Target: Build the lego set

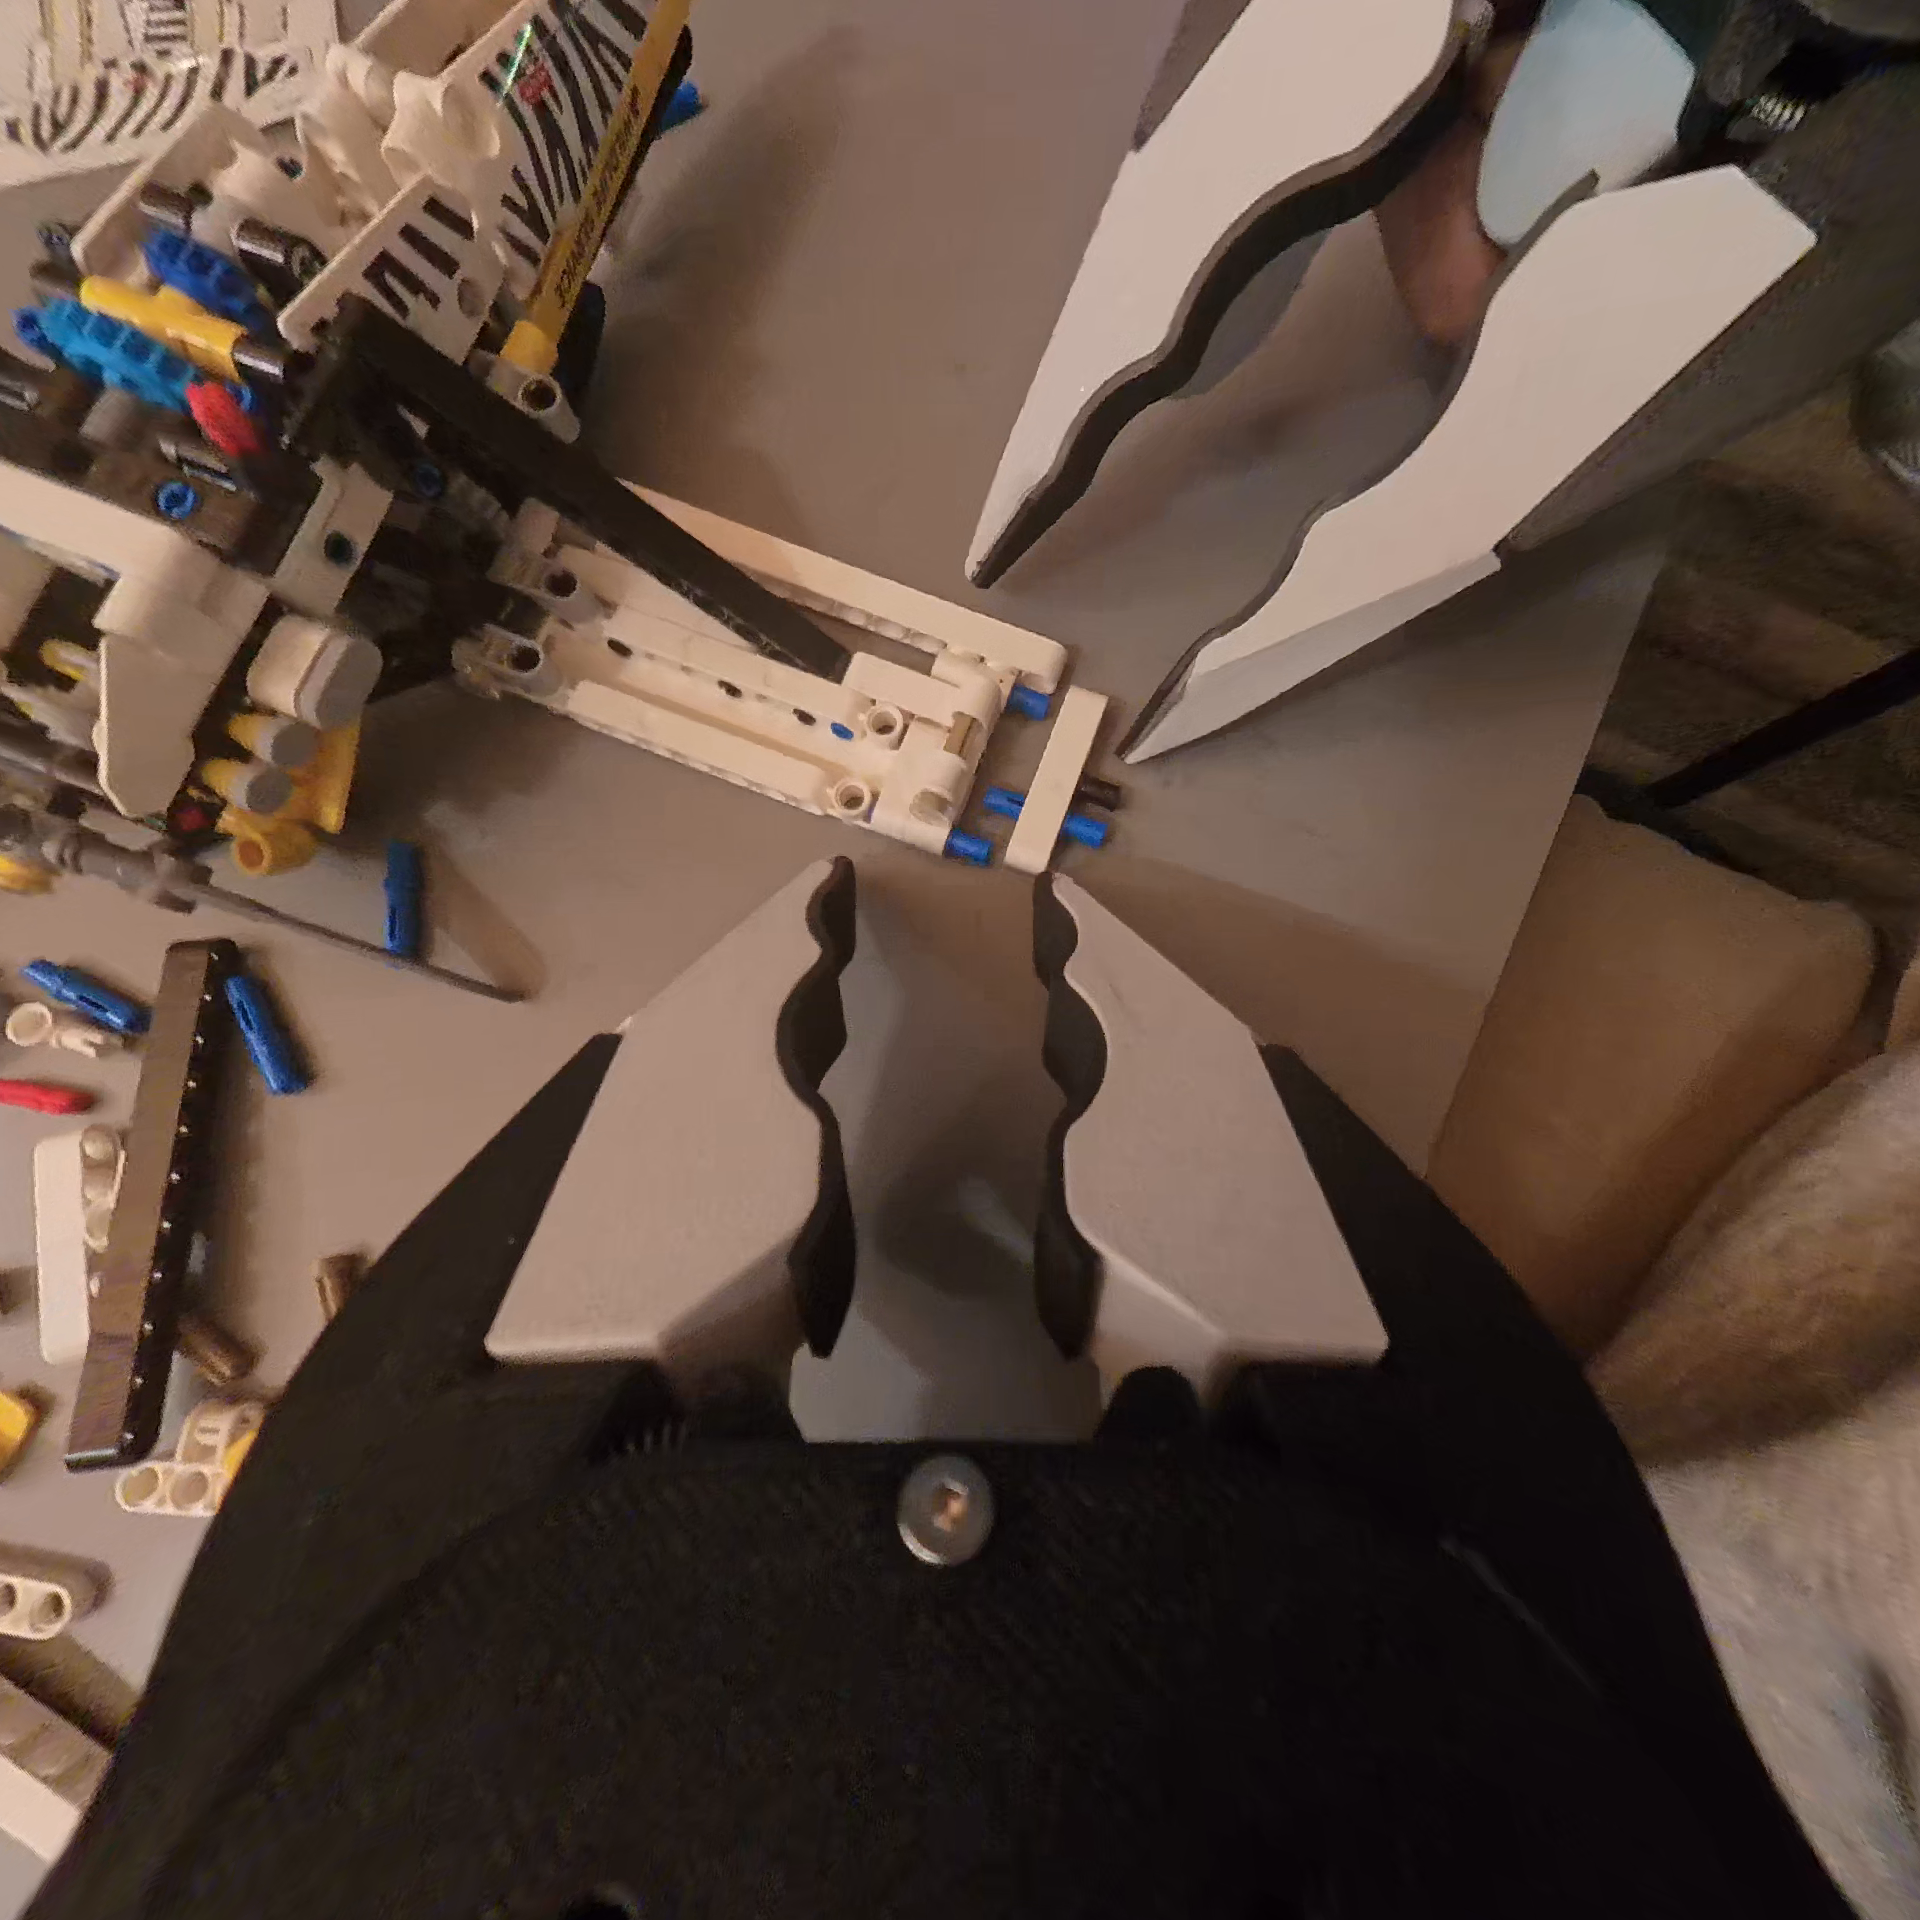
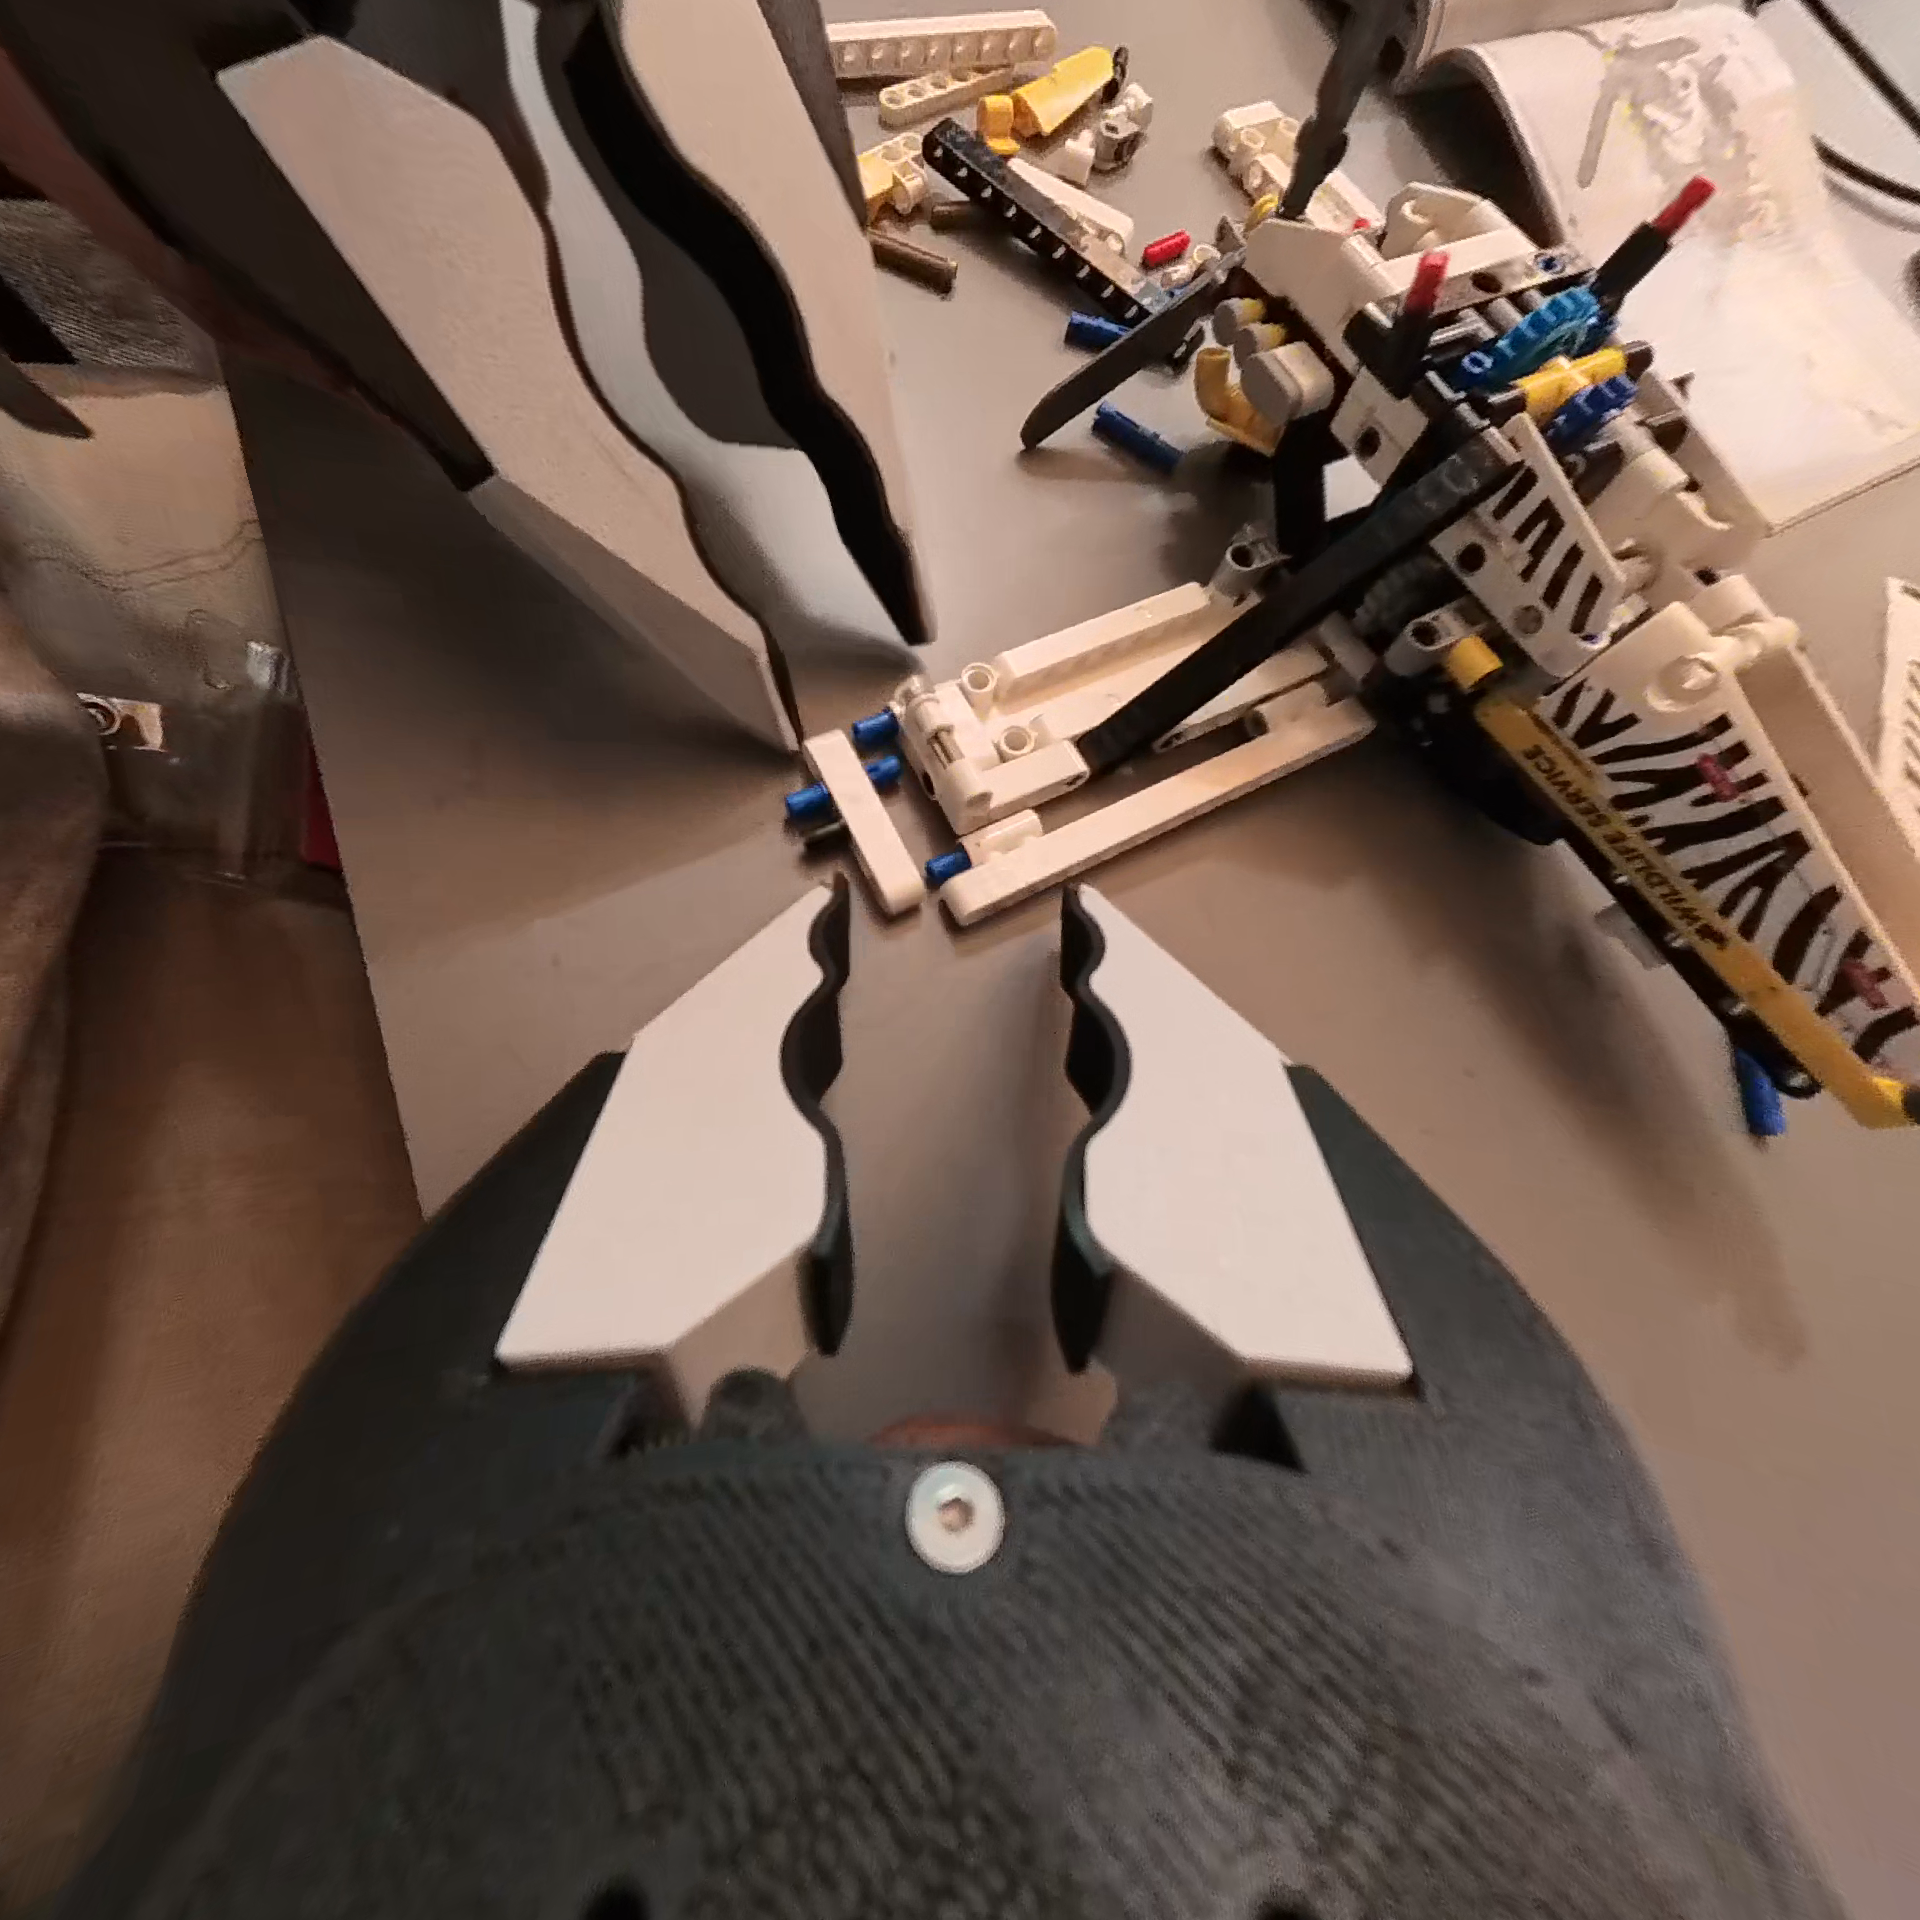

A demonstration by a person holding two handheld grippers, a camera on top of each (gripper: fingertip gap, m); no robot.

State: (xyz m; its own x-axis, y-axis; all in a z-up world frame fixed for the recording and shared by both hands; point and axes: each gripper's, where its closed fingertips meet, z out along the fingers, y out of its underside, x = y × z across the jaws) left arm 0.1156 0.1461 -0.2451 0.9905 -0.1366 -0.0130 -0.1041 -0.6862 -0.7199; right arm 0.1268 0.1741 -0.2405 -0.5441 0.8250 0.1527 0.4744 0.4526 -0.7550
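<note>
Item 1, loose parts [image 1: 156,1143]: scattered on the grey table [image 1: 831,260] at 9 o'clock in the left wrist view. They include a long black beam [image 1: 156,1195], several blue pins [image 1: 265,1034], a red pin [image 1: 42,1096], and white and yellow connectors.

Item 2, lego model [image 1: 260,468]: a partly built white, black and yellow assembly with zebra-striped panels, at 10 to 11 o'clock in the left wrist view and at 2 to 3 o'clock in the right wrist view [image 2: 1507,499]. It lies on the table. A white frame arm [image 1: 790,686] with a black strip across it extends from the body toward frame centre.

Item 3, short white beam [image 1: 1060,779]: lies across the frame arm's outer end with blue pins through it, a small gap between beam and frame. In the right wrist view it sits at centre [image 2: 862,831].

Item 4, left gripper [image 1: 940,878]: enters from 6 o'clock, jaws apart, nothing between them, tips just short of the white beam.

Item 5, right gripper [image 1: 1049,665]: enters the left wrist view from 1 o'clock, fingers spread, empty, one tip just beside the beam's far end. In its own view [image 2: 951,894] the tips flank the near end of the beam and frame.

Item 6, instruction booklet [image 2: 1766,312]: open, at 1 o'clock in the right wrist view, behind the model.
</note>
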